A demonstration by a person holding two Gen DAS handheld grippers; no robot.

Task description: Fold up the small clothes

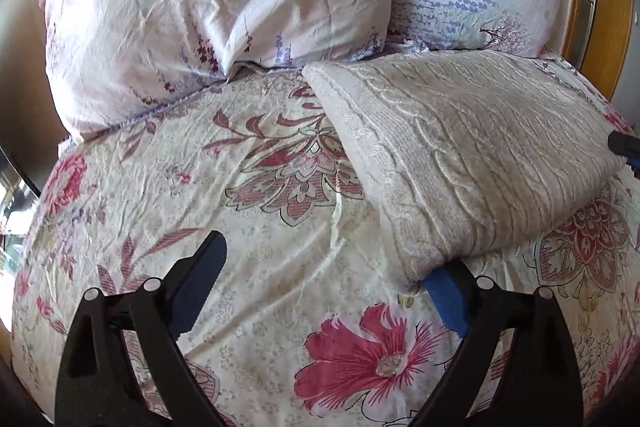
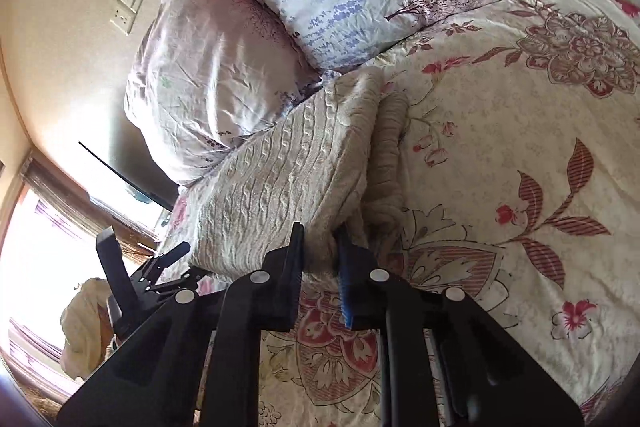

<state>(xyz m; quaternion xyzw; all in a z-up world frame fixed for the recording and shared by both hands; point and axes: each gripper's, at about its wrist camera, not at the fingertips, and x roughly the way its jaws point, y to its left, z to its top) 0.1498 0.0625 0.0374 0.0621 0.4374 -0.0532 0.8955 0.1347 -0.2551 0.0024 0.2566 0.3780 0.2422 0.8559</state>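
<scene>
Gripping the near edge of the cream cable-knit sweater point(image 2: 288, 163), my right gripper point(image 2: 320, 263) has its fingers drawn narrow, with a fold of the knit pinched between them. The sweater lies folded on the floral bedspread point(image 2: 520, 131), its long axis running from my right fingers up toward the two pillows point(image 2: 224, 67), the far end just beside them. My left gripper point(image 1: 320, 263) stands wide with nothing between its fingers; one blue pad point(image 1: 444, 301) touches the sweater's point(image 1: 472, 147) near corner, the other finger point(image 1: 204, 267) hangs over bare bedspread point(image 1: 260, 227).

Whether that pad sits under the knit or only against it, I cannot tell. How many layers the fold has is hidden, and the sweater's underside is out of sight.

Only the right wrist view shows a ribbed edge point(image 2: 386, 155) bunched along the sweater's right side, a wall socket point(image 2: 128, 5), a window, and my left gripper point(image 2: 132, 267) from the side. Only the left wrist view shows the sweater's broad flat top and a wooden headboard point(image 1: 604, 7), with my right gripper's tip point(image 1: 624, 143) cut off at the frame edge.
</scene>
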